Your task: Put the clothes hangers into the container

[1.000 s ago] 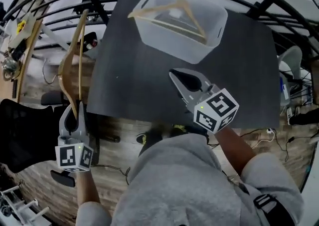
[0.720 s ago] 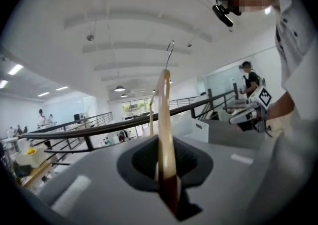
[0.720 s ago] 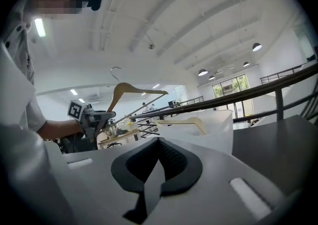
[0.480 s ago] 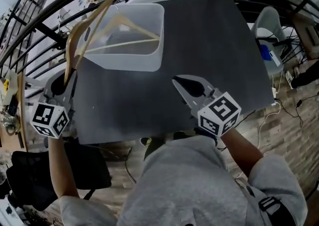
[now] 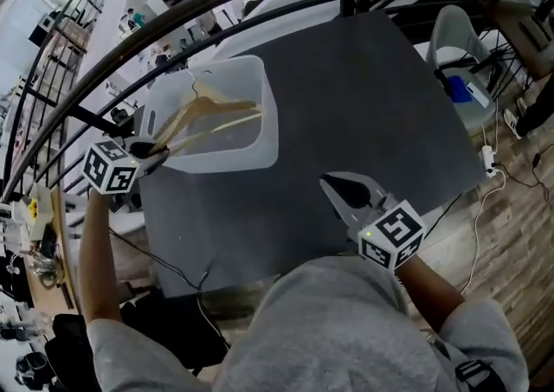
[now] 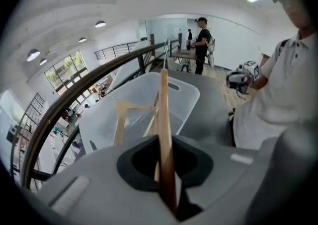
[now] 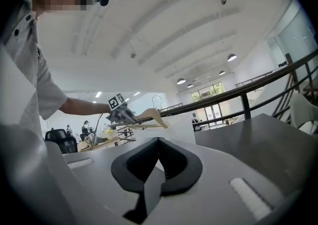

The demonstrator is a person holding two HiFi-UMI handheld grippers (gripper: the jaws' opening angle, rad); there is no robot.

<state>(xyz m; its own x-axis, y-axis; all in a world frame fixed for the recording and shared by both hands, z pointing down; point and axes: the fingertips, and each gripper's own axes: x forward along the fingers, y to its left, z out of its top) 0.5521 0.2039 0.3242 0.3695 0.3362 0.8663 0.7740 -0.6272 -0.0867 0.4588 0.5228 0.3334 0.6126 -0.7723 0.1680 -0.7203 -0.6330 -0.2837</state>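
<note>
1. the wooden hanger (image 5: 212, 113) is over the open top of the clear plastic container (image 5: 260, 150), at the container's left side in the head view.
2. its long axis runs from the container's left rim up and to the right across the opening. the wire hook (image 5: 196, 80) points towards the far rim.
3. in the right gripper view, the hanger (image 7: 145, 118) sits roughly level above the container's rim, hook upward.
4. the left tongs (image 5: 157, 153) are clamped on one end of the hanger. the wood runs straight out between the jaws (image 6: 168, 179).
5. a second hanger (image 6: 120, 119) lies inside the container (image 6: 185, 101).
6. the right tongs (image 5: 338, 186) are closed and empty (image 7: 159, 142), above the dark table (image 5: 381, 113) and well apart from the container.
</note>
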